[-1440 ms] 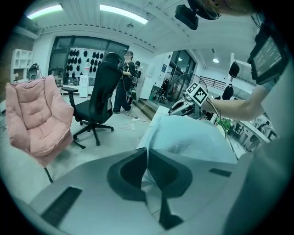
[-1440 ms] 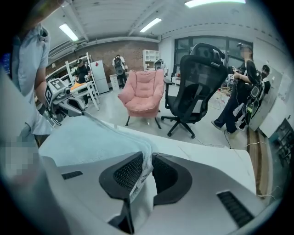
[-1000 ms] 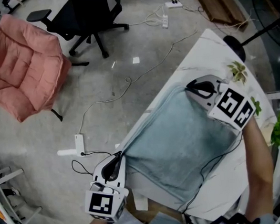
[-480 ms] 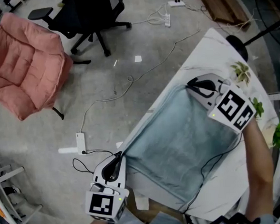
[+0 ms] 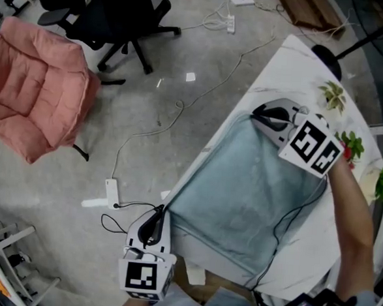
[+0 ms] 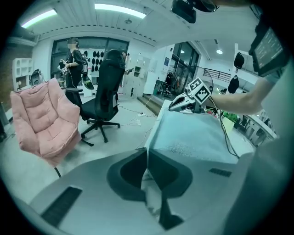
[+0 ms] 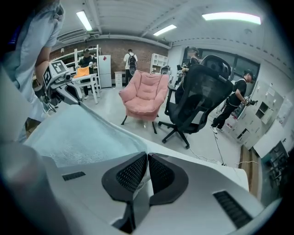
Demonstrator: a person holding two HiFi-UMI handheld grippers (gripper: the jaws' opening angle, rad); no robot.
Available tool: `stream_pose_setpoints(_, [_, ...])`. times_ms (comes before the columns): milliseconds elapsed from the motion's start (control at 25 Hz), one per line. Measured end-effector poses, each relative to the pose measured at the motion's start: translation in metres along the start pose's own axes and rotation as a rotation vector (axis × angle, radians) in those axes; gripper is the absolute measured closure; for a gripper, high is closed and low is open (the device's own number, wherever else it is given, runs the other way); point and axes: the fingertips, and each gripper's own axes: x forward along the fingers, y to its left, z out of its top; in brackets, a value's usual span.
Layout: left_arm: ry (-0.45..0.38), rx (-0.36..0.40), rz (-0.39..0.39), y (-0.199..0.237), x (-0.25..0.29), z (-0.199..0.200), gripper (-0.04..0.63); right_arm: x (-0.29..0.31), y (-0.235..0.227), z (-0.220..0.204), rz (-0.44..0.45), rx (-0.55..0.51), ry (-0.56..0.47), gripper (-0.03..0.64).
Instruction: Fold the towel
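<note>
- A pale blue-grey terry towel (image 5: 247,192) lies spread open on the white marble-patterned surface (image 5: 296,65). One long side of it runs along the surface's left edge, next to the floor.
- The left hand-held gripper (image 5: 162,211) is at the near end of that left edge. Its jaws are pressed together on the near-left corner of the towel, and in the left gripper view a fold of cloth is pinched between the dark pads.
- The right hand-held gripper (image 5: 255,113) is farther along the same edge, at the far-left corner of the towel. Its jaws are clamped on that corner, with a thin strip of cloth showing between the ribbed pads in the right gripper view.
- The towel's side runs in a straight line from one hand-held gripper to the other.
- A thin black cable (image 5: 290,223) crosses the right part of the towel toward the surface's near edge.
- Small green plant sprigs (image 5: 333,95) sit near the surface's far-right edge, apart from the towel.
- On the grey floor to the left are a pink cushioned armchair (image 5: 36,86), a black office chair (image 5: 126,10) and a white power strip (image 5: 111,192) with loose leads.
</note>
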Motion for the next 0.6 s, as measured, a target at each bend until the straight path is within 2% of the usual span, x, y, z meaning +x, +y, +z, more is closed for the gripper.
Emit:
stream_pose_setpoints(240, [0.042,0.044,0.017,0.0,0.004,-0.005,0.58,0.008,-0.001,-0.003,-0.008,0.048,-0.012,0.574])
stream_pose_setpoints(360, [0.046,0.049,0.018,0.003,0.005,-0.008,0.578,0.004,-0.004,-0.001,0.0,0.109,-0.037,0.518])
stream_pose_setpoints(440, [0.022,0.053,0.016,0.007,0.001,-0.002,0.574,-0.008,-0.009,0.006,-0.014,0.16,-0.073,0.474])
stream_pose_setpoints(600, [-0.007,0.073,0.025,0.012,-0.013,0.017,0.561,-0.045,-0.019,0.024,-0.098,0.261,-0.187,0.463])
